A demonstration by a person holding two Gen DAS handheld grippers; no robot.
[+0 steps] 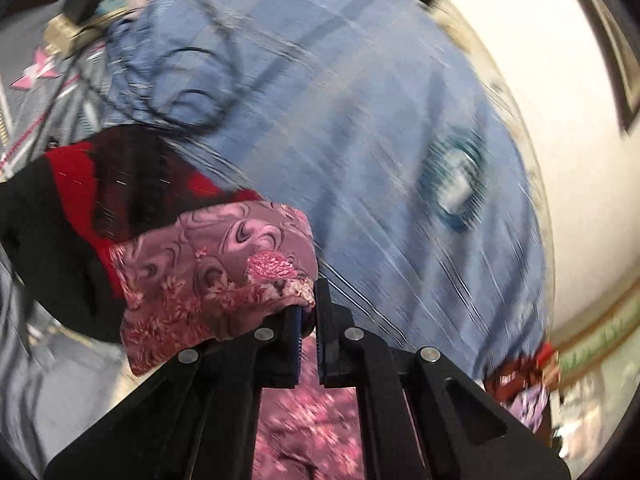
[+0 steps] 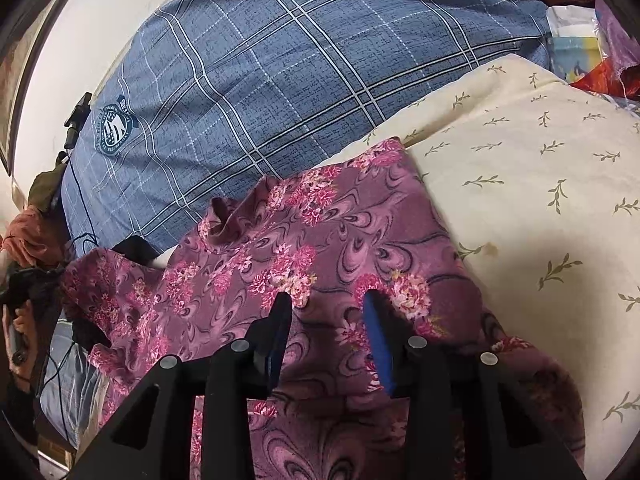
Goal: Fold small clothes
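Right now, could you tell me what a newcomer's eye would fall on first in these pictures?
The purple floral garment spreads across the middle of the right wrist view, over a cream leaf-print pillow. Behind both lies a blue plaid pillow with a crest. In the left wrist view, the left gripper is shut on a fold of that garment.

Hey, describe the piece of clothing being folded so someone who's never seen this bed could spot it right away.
Start at the big blue plaid pillow, then drop to the cream leaf-print pillow beside it. Spread across the front of both lies the floral garment. It is the only purple cloth with pink flower clusters and dark swirls, and the left claw is shut on one corner.
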